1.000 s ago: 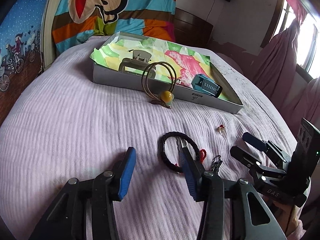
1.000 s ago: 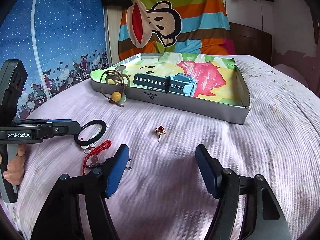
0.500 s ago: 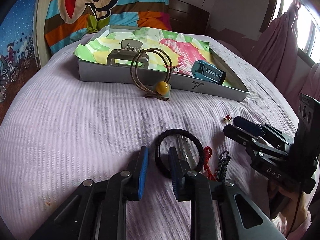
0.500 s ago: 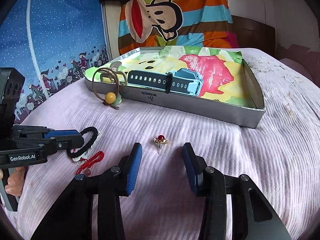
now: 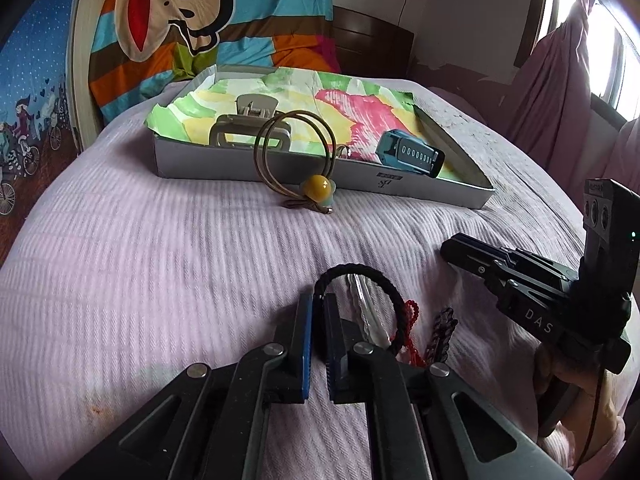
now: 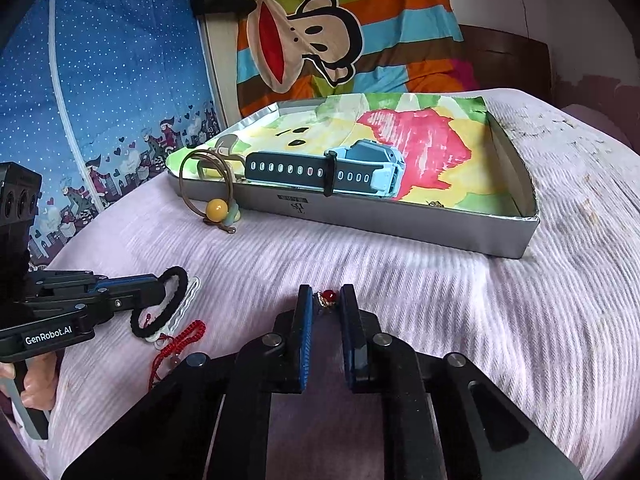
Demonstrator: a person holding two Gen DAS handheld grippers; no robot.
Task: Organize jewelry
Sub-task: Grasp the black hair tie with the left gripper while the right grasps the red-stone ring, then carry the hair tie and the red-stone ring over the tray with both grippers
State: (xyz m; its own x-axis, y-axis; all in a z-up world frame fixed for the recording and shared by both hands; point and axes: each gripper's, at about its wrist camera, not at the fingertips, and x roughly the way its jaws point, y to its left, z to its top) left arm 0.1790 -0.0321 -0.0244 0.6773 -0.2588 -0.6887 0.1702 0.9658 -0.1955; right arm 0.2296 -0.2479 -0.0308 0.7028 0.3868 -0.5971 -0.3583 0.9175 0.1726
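both grippers narrowed since earlier frame: left gripper [image 5: 317, 308] clamped on black braided bracelet [image 5: 362, 276]; right gripper [image 6: 325, 300] closed around red-stone ring [image 6: 327, 297].

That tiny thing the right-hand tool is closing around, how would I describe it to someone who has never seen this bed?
Start at the grey tray on the lilac bedspread, then come toward the right gripper. Between its blue pads lies a small gold ring with a red stone. It lies alone, apart from the black braided band and red cord.
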